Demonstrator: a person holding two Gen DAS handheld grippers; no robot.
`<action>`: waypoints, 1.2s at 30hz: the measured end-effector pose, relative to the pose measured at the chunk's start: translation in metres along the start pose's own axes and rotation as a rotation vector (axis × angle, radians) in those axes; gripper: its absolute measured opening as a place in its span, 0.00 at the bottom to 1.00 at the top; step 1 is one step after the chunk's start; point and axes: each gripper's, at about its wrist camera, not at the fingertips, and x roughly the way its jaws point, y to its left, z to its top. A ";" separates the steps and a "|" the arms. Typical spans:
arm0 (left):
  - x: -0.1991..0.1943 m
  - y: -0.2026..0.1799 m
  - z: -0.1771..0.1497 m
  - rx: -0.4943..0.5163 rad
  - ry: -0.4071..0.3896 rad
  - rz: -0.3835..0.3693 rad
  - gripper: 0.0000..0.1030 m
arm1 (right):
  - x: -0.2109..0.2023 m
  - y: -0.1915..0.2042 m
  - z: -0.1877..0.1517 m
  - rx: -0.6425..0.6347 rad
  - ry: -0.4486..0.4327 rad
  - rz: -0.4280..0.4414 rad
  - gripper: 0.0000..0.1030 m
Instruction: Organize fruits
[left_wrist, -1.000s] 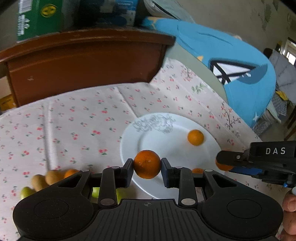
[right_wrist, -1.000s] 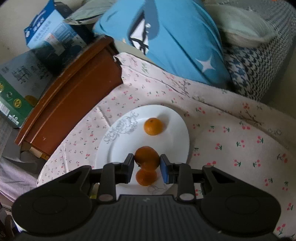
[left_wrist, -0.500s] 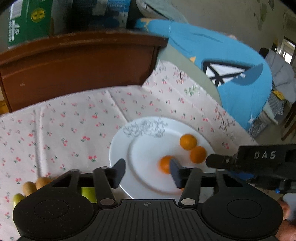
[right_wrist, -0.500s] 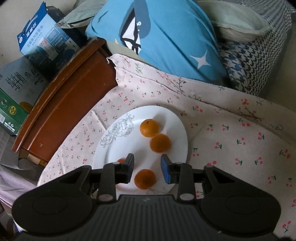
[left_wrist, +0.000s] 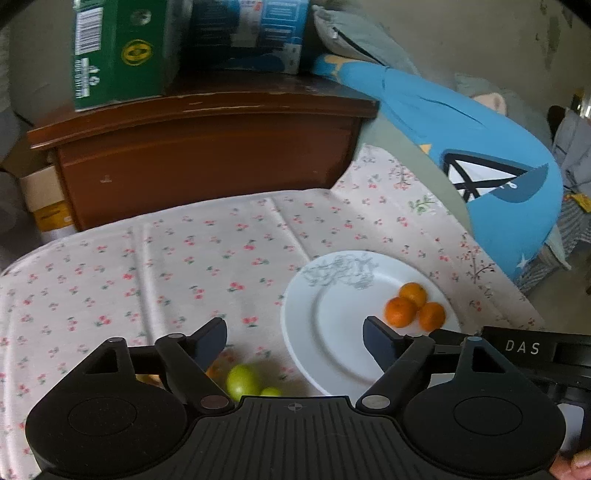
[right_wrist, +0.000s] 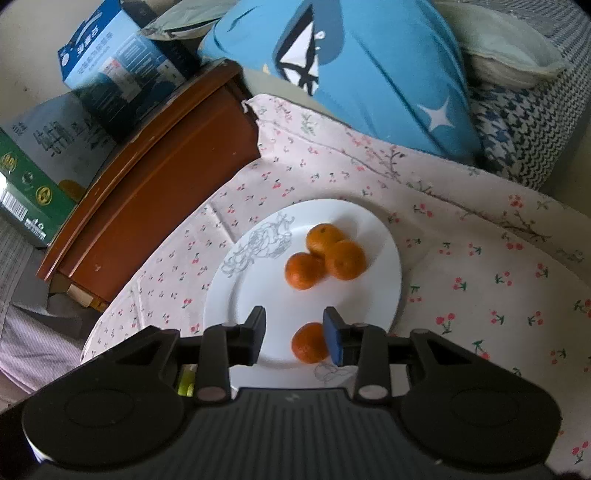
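Oranges: three (right_wrist: 323, 256) huddle touching on the far half of the plate, a fourth (right_wrist: 309, 342) sits alone near its front rim.
Surface: cherry-print cloth (left_wrist: 166, 266) covers it.
Plate: white (right_wrist: 376, 236), rests on the cloth.
Left claw (left_wrist: 294, 341): jaws just opening, spread wide, nothing between them.
Right claw (right_wrist: 294, 335): jaws just opening, parted, the lone orange below untouched.
Limes: two green fruits (left_wrist: 243, 380) on the cloth beside the plate.
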 end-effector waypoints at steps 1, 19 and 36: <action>-0.003 0.002 0.000 0.000 -0.003 0.006 0.82 | 0.000 0.001 -0.001 -0.005 0.003 0.005 0.35; -0.046 0.056 -0.005 -0.069 -0.033 0.124 0.84 | 0.005 0.039 -0.023 -0.216 0.050 0.080 0.35; -0.039 0.088 -0.041 -0.088 0.044 0.171 0.84 | 0.014 0.070 -0.062 -0.398 0.122 0.180 0.35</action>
